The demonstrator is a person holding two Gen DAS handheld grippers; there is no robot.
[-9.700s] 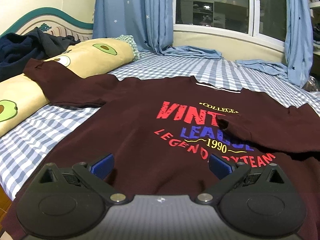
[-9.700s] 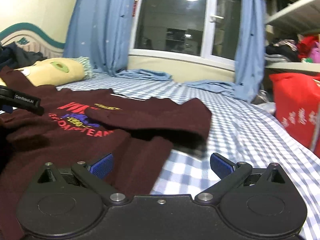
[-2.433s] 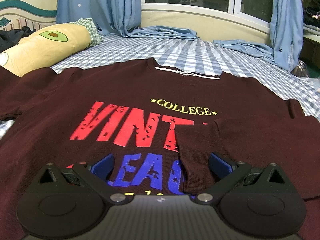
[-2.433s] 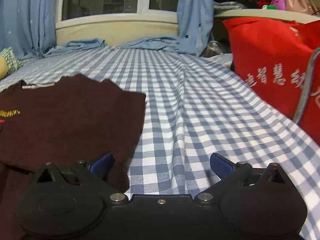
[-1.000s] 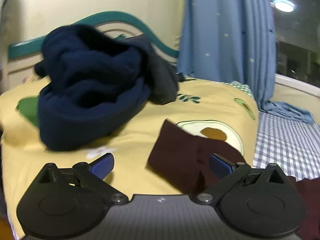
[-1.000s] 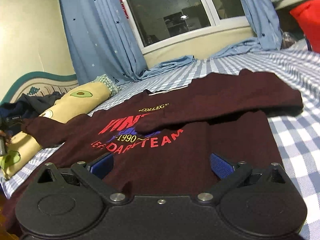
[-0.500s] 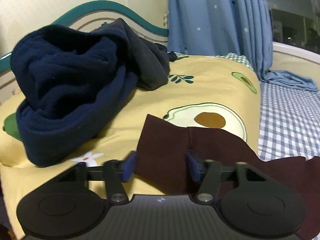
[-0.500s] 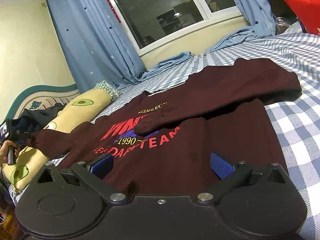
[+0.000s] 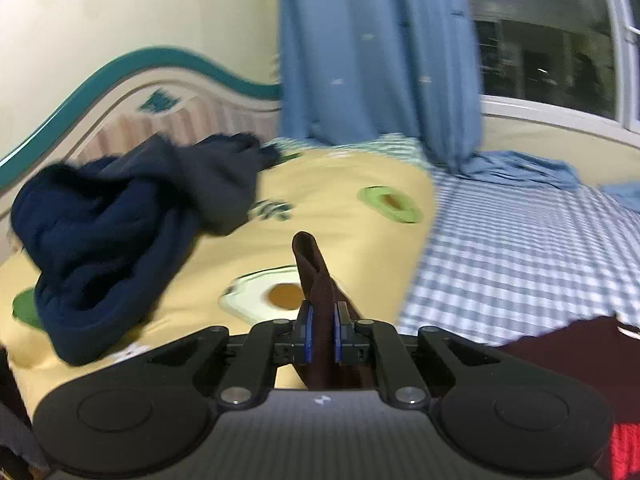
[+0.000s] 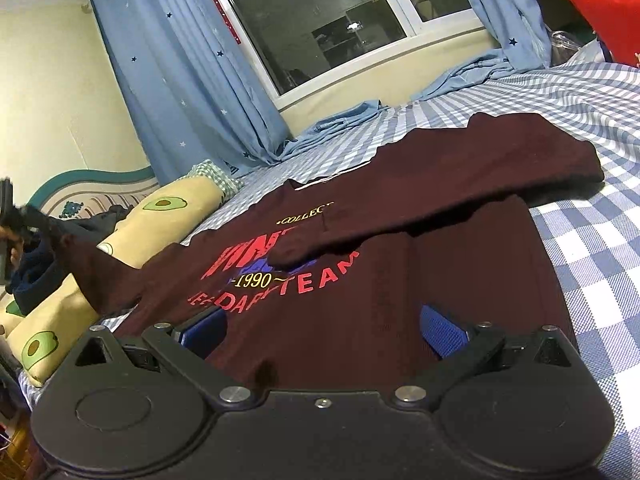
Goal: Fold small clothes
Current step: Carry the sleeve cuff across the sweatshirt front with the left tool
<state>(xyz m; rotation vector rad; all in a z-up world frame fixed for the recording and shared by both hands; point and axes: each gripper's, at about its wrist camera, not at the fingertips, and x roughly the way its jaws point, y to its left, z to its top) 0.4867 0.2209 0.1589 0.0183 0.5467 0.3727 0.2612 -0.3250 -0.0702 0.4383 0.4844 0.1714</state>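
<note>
one sleeve point(image 9: 316, 280) pinched between left tongs point(image 9: 321, 334).

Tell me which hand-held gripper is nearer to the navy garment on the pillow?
Left. The left hand-held gripper is right beside the navy garment; the right hand-held gripper is far across the shirt.

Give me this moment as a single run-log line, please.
left gripper: just closed, shut on sleeve, above avocado pillow | right gripper: open over sweatshirt | other sleeve: folded across chest
</note>
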